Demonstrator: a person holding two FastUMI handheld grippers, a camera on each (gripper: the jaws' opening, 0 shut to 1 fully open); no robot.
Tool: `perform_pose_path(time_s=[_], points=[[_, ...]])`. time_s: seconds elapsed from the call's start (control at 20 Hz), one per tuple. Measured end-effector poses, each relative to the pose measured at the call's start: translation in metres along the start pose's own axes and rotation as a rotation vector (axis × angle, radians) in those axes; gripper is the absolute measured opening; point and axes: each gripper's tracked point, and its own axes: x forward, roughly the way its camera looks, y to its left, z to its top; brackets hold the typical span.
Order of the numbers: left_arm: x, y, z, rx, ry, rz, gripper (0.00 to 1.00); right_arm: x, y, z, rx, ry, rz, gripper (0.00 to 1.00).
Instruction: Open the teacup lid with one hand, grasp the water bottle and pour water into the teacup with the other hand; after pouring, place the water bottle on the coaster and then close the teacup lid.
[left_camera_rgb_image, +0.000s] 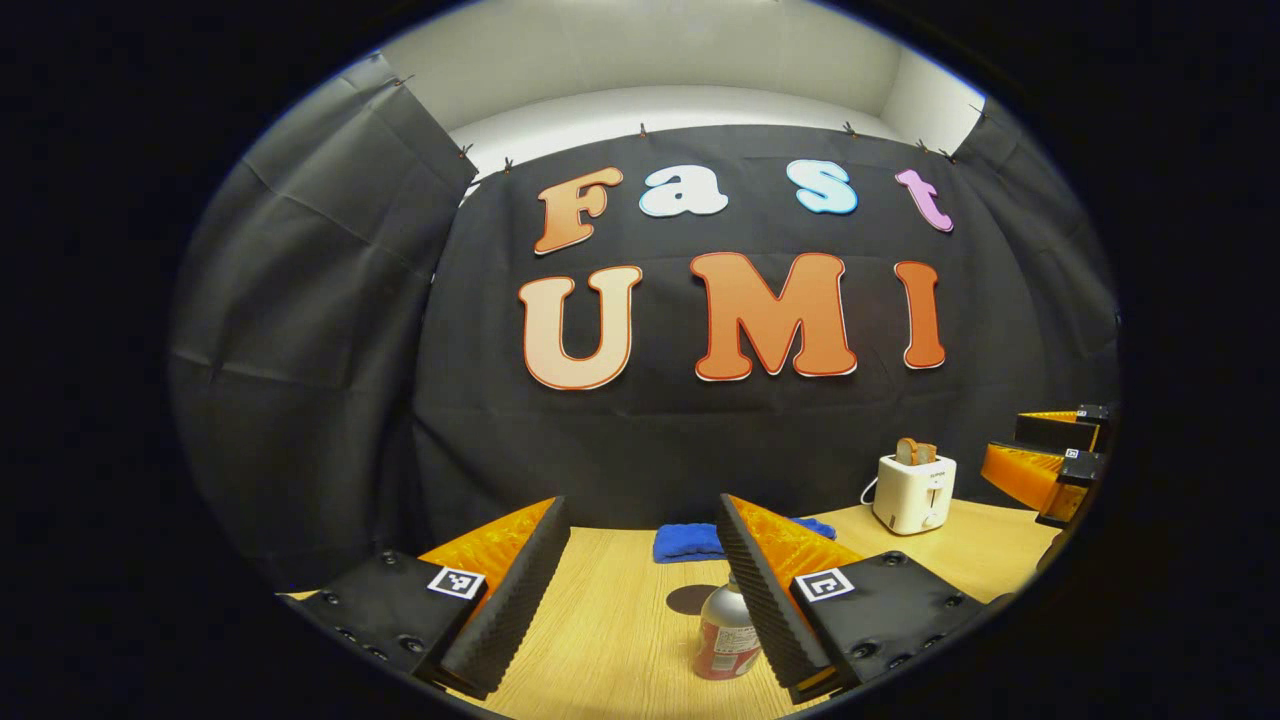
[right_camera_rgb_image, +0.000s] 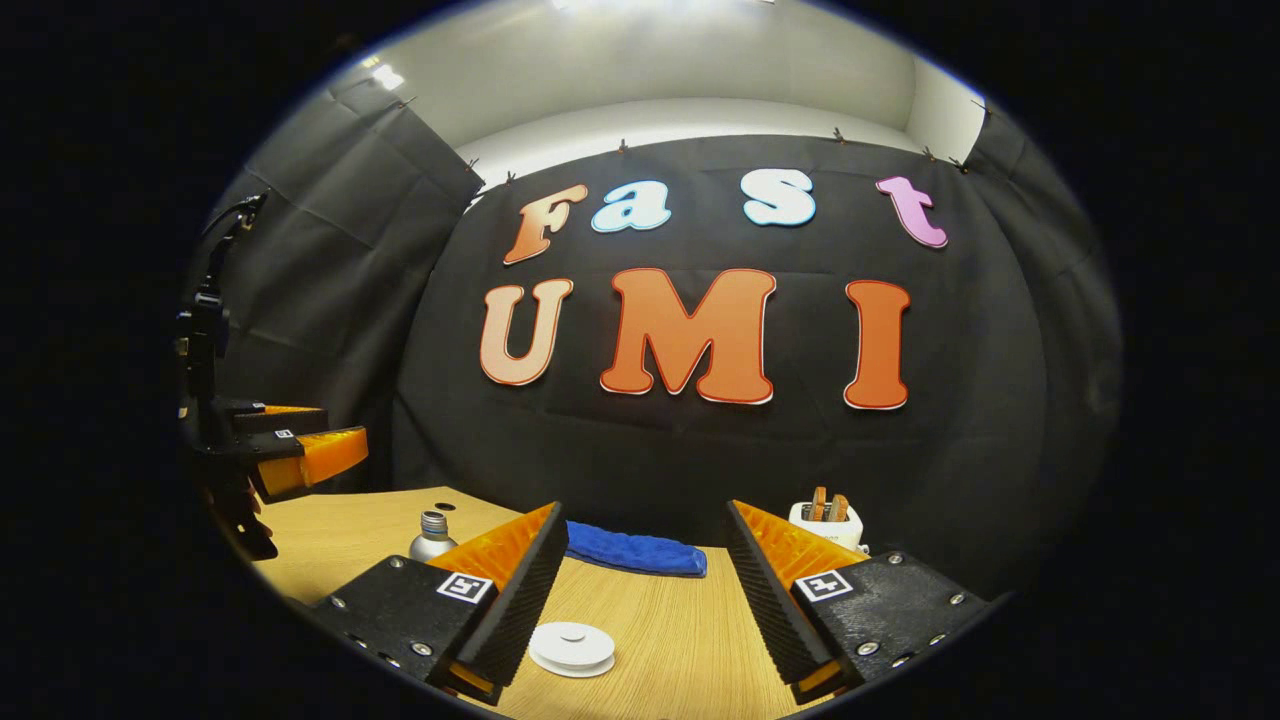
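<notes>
Teacup lid (right_camera_rgb_image: 572, 647), a white round disc with a small knob, lies near the bottom of the right gripper view on the wooden bench (right_camera_rgb_image: 680, 620), between the wide-spread fingers of the right tool (right_camera_rgb_image: 640, 590) and closer to its left finger; the cup under it cannot be made out. Water bottle (left_camera_rgb_image: 727, 633), metal with a red label too small to read, stands upright on the bench in the left gripper view, just beside the right finger of the left tool (left_camera_rgb_image: 640, 590), whose fingers are also spread wide and hold nothing. A dark round coaster (left_camera_rgb_image: 692, 599) lies just behind the bottle. Farther back lie a folded blue cloth (left_camera_rgb_image: 686, 542) and, to the right, a white toaster (left_camera_rgb_image: 914, 491) with bread slices standing in its slots.
</notes>
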Motion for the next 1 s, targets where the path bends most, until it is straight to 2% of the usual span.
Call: perform_pose_path(time_s=[0.15, 0.2, 0.45, 0.5, 0.6, 1.0], points=[[0.001, -0.003, -0.004, -0.001, 0.013, -0.004, 0.97, 0.001, 0.003, -0.005, 0.015, 0.012, 0.012, 0.92], [0.000, -0.003, -0.006, -0.003, 0.013, -0.005, 0.97, 0.002, 0.004, -0.007, 0.017, 0.016, 0.015, 0.94], [-0.004, -0.007, -0.008, -0.007, 0.013, -0.014, 0.99, 0.005, 0.008, -0.018, 0.028, 0.043, 0.031, 0.92], [-0.006, -0.008, -0.008, -0.009, 0.012, -0.014, 0.97, 0.007, 0.009, -0.023, 0.028, 0.052, 0.034, 0.94], [-0.006, -0.010, -0.011, -0.005, 0.016, -0.019, 0.97, 0.009, 0.012, -0.032, 0.027, 0.073, 0.040, 0.94], [-0.013, -0.014, -0.030, 0.013, 0.046, -0.033, 0.99, 0.024, 0.036, -0.107, 0.035, 0.233, 0.094, 0.95]])
